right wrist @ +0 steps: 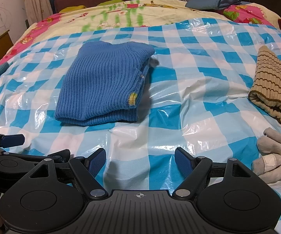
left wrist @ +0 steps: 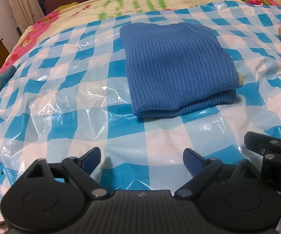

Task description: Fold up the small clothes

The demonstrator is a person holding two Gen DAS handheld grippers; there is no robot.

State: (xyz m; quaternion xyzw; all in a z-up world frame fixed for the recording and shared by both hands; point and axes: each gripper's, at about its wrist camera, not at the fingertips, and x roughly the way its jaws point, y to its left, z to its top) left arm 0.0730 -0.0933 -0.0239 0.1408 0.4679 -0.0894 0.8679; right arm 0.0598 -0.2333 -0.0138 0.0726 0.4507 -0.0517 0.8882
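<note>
With both the left gripper [left wrist: 142, 159] and right gripper [right wrist: 140, 159] released and empty above the checked plastic sheet [right wrist: 198, 89], the folded blue knit garment [right wrist: 103, 83] just ahead at centre is best cleared aside squarely, so its folds are preserved.

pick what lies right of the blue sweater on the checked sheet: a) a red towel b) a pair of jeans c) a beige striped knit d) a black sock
c: the beige striped knit lies folded toward the right edge of the checked sheet, apart from the folded blue sweater.
</note>
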